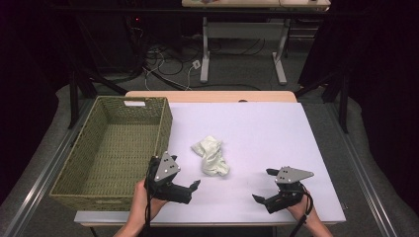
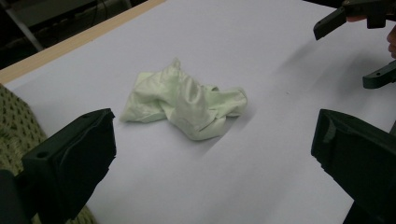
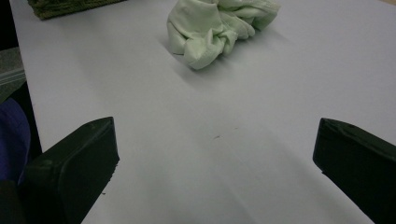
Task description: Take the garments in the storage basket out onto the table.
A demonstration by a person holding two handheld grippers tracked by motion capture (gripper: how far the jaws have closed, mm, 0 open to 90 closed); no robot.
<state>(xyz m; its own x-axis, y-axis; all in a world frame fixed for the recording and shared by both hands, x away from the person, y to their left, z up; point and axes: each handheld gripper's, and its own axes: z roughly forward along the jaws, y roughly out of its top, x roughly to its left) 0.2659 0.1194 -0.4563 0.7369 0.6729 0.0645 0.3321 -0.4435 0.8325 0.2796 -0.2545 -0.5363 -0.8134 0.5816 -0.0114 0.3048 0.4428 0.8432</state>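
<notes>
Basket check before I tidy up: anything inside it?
The basket shows only bare woven floor; its near inside wall is hidden. The crumpled cloth lies outside, on the table.

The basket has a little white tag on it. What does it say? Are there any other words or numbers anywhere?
No text can be read anywhere in these pictures.
White tag on the far rim of the basket: too small and blurred to read, if it bears any writing at all.
Crumpled cloth, table, left gripper and right gripper: no words or numbers.

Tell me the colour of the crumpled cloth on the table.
Pale green; the cloth shows best in the left gripper view.
</notes>
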